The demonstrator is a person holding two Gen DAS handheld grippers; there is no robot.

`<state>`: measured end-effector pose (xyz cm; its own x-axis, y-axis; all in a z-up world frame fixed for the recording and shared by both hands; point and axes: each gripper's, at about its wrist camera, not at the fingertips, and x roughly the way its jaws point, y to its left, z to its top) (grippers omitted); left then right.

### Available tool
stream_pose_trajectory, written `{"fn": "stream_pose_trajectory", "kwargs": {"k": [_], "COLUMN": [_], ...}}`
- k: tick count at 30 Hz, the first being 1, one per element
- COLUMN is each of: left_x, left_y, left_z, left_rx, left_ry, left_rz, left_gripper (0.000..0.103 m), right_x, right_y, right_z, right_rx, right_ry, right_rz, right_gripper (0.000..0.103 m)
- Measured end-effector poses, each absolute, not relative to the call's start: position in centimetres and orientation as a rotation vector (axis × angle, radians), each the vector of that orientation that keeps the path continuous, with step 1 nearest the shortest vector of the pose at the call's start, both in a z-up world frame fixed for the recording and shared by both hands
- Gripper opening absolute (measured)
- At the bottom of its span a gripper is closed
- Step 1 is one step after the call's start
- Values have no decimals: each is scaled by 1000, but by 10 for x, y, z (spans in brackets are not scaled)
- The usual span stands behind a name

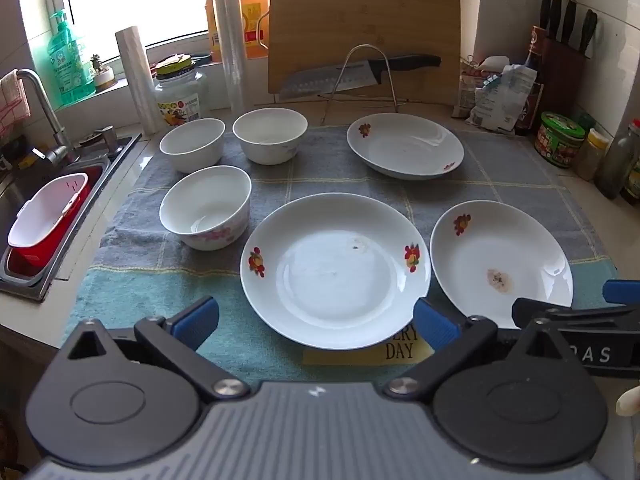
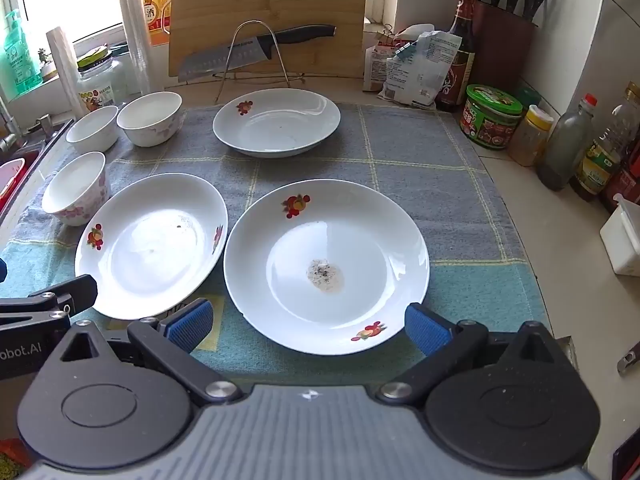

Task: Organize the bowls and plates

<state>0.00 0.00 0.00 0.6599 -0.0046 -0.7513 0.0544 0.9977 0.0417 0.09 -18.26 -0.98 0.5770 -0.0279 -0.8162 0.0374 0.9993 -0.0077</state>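
Observation:
Three white plates with fruit prints lie on a grey-green cloth: a near middle plate, a stained plate to its right, and a far plate. Three white bowls stand at the left: a flowered one in front and two behind it. My left gripper hovers open over the near edge of the middle plate. My right gripper hovers open over the near rim of the stained plate. Nothing is held by either.
A sink with a red and white basket lies at the left. A cutting board, a knife on a wire rack, jars, rolls and bags line the back. Bottles and a knife block crowd the right side.

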Motion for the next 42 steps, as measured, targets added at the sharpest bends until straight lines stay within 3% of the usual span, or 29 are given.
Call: {"fn": "stream_pose_trajectory", "kwargs": {"k": [42], "left_x": [-2], "left_y": [3], "left_z": [6], "left_rx": [49], "left_ry": [855], "left_rz": [-31], "left_gripper": [102], "right_x": [-2], "right_y": [-179], "right_z": [-6], "right_rx": [7], "right_ry": [937], "right_rz": [-35], "right_gripper": [103]}}
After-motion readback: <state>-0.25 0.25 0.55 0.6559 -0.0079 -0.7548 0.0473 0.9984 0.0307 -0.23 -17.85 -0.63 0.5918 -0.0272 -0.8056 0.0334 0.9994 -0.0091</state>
